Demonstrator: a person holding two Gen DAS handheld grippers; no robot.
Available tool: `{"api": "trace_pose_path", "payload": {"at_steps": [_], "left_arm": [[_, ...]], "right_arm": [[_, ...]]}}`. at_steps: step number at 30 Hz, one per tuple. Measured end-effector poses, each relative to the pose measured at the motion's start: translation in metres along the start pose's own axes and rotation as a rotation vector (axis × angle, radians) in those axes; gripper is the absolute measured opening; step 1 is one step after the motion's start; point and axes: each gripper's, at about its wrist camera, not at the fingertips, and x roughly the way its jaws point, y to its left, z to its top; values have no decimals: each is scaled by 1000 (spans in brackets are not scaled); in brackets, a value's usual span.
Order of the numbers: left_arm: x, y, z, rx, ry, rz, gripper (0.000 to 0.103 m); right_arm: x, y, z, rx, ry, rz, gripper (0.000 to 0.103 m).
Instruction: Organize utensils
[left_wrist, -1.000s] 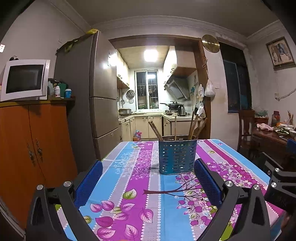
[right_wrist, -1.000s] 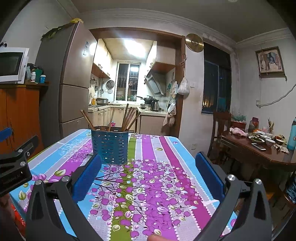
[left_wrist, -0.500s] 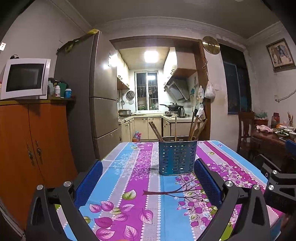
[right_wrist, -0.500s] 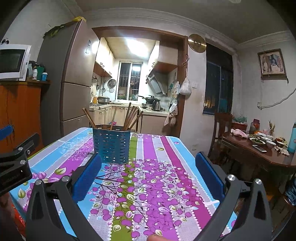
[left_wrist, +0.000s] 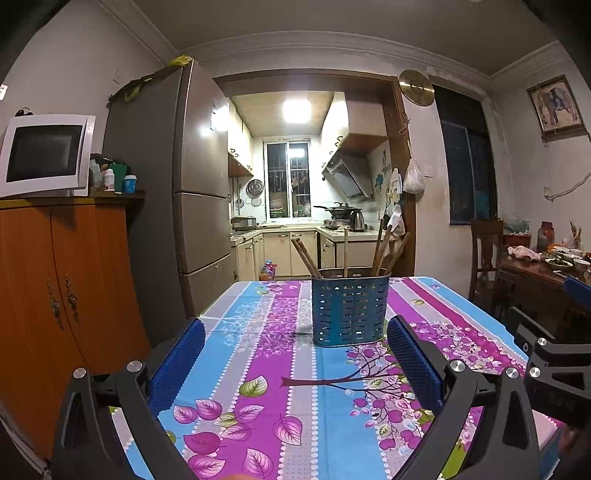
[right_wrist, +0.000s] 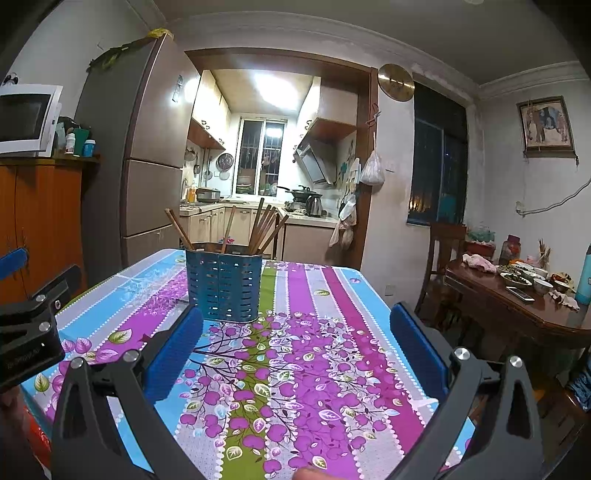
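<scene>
The left gripper (left_wrist: 295, 354) hangs low over the near end of the table with its blue-padded fingers (left_wrist: 177, 360) spread wide and nothing between them. Straight ahead of it, slightly toward its right finger, stands a blue perforated utensil holder (left_wrist: 350, 311) on the floral tablecloth (left_wrist: 258, 332), upright, with several wooden chopsticks (left_wrist: 306, 257) leaning out of it at different angles; the holder is clear of the fingertips, a little way beyond them. The right gripper (right_wrist: 295, 343) is beside the left one, also spread wide and empty, its blue pads (right_wrist: 415, 347) above the purple blossom pattern. From this gripper the same holder (right_wrist: 223, 284) sits ahead and to the left, just past the tip of its left finger, chopsticks (right_wrist: 264, 229) fanning upward. Part of the left gripper's black frame (right_wrist: 29, 332) shows at the left edge of the right wrist view. Beyond the table, off to the left of both grippers, a tall grey refrigerator (left_wrist: 177, 192) stands next to an orange cupboard (left_wrist: 66, 295) carrying a white microwave (left_wrist: 44, 155). Far to the right is a dark wooden dining table (right_wrist: 517, 302) crowded with bowls.
</scene>
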Motion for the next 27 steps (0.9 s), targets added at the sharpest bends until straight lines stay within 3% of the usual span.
{"api": "trace_pose_path", "payload": {"at_steps": [12, 14, 27], "left_arm": [[2, 6, 1, -34, 11, -15, 99], [1, 8, 1, -51, -3, 11, 99], [2, 5, -1, -13, 2, 25, 98]], "right_arm": [[1, 0, -1, 4, 3, 1, 98], [1, -1, -1, 5, 3, 1, 98], [3, -4, -4, 13, 7, -9, 98]]}}
